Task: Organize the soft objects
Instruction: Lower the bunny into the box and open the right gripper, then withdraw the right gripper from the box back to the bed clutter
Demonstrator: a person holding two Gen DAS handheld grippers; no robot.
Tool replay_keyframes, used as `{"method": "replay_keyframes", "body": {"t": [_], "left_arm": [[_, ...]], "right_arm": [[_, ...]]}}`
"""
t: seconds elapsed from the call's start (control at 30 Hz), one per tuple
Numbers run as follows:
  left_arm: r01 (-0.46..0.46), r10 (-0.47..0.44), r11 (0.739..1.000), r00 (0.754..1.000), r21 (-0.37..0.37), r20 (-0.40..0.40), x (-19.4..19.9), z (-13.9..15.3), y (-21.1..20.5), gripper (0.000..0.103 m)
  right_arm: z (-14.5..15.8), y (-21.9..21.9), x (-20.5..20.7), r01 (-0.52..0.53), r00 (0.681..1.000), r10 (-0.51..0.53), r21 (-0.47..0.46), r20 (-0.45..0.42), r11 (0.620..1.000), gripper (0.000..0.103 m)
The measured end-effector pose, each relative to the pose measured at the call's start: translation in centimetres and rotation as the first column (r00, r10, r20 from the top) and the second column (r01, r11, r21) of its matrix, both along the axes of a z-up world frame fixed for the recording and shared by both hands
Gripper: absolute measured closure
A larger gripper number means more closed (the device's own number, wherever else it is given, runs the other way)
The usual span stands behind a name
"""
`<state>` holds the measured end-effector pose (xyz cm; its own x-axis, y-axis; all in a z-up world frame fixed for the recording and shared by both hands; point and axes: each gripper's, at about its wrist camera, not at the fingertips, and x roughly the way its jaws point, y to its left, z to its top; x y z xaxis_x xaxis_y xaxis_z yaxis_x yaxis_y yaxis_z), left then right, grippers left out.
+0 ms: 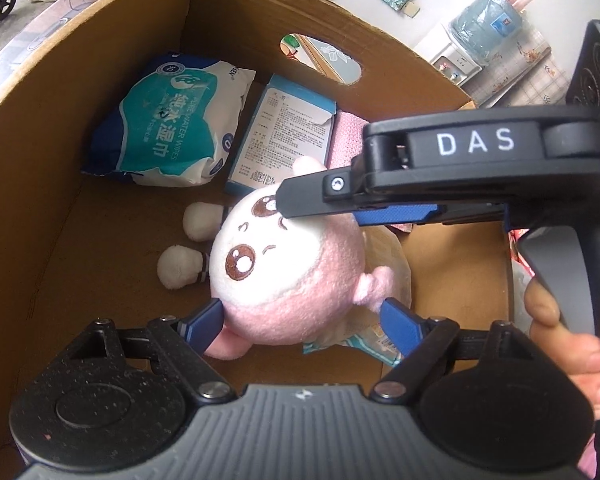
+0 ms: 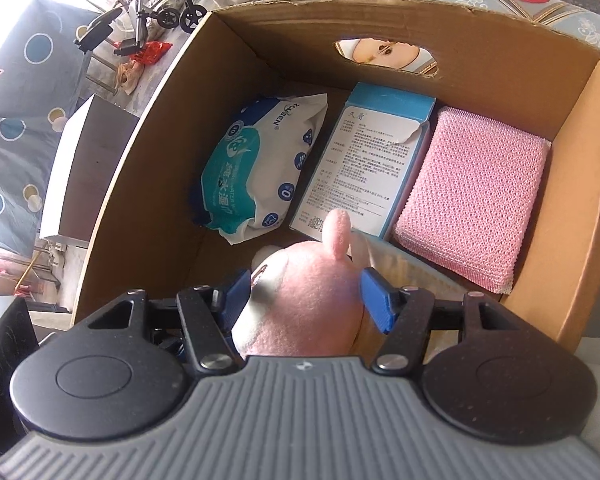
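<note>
i've got the plush (image 1: 288, 268) down inside the box (image 1: 52, 184), lying on the floor toward the near side, face up in the left view, its two white pom feet (image 1: 188, 244) pointing at the left wall. it partly rests on a pale packet (image 1: 388, 264) underneath.

left gripper (image 1: 304, 314): jaws wide, one pad at each side of the plush's pink body, left pad looks to just brush it, right pad apart. i read that as let go, not a grip. right gripper (image 2: 310, 300): jaws mid-wide around the plush's head, gaps hard to judge from this close, so maybe touching on my left pad, but not squeezing.

already stowed along the far wall: wipes pack (image 2: 260, 172), blue carton (image 2: 364, 160), pink sponge (image 2: 476, 204), side by side. so most of the sorting looks done, plush is the latest one in.

left to do, my guess: back both grippers out, maybe nudge the plush tidier into the free floor in front of the wipes. can't see outside the box well enough to say if more soft items wait.
</note>
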<state>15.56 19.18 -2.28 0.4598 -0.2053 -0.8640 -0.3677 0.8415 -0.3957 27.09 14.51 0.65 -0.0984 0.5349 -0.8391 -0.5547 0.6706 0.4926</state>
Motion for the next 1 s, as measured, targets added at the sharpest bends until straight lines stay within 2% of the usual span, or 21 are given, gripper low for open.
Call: {"method": "replay_keyframes", "body": {"t": [0.13,0.3,0.5,0.67,0.77,0.9,1.0], "left_arm": [[-0.014,0.014,1.000,1.000,-0.009,0.006,-0.5,0.5,0.4,0.017],[-0.029,0.028,0.999,0.999,0.018,0.045,-1.6,1.9,0.5,0.017],[-0.082,0.071,0.995,0.985,0.062,0.158,-4.7,5.5,1.2,0.017],[-0.130,0.085,0.981,0.955,0.144,0.284,-8.2,9.5,0.7,0.015],[-0.132,0.065,0.975,0.937,0.177,0.342,-9.7,11.2,-0.5,0.014],[-0.069,-0.021,0.976,0.914,0.204,0.406,-10.5,12.4,-4.0,0.014],[0.016,-0.108,0.977,0.897,0.213,0.429,-10.2,12.2,-7.5,0.014]], "right_arm": [[1.0,-0.3,-0.2,0.011,0.999,-0.012,0.026,0.039,1.000,0.036],[3.2,-1.3,-0.6,0.032,0.995,-0.040,0.091,0.087,0.995,0.035],[7.3,-4.7,-1.8,0.068,0.981,-0.098,0.177,0.167,0.982,0.034],[10.9,-10.4,-3.9,0.092,0.958,-0.149,0.229,0.245,0.969,0.024],[12.3,-14.7,-5.4,0.129,0.941,-0.194,0.237,0.277,0.963,0.022],[13.4,-21.3,-7.1,0.202,0.908,-0.272,0.235,0.318,0.951,0.022],[14.0,-26.4,-8.2,0.275,0.873,-0.338,0.218,0.352,0.936,0.022]]}}
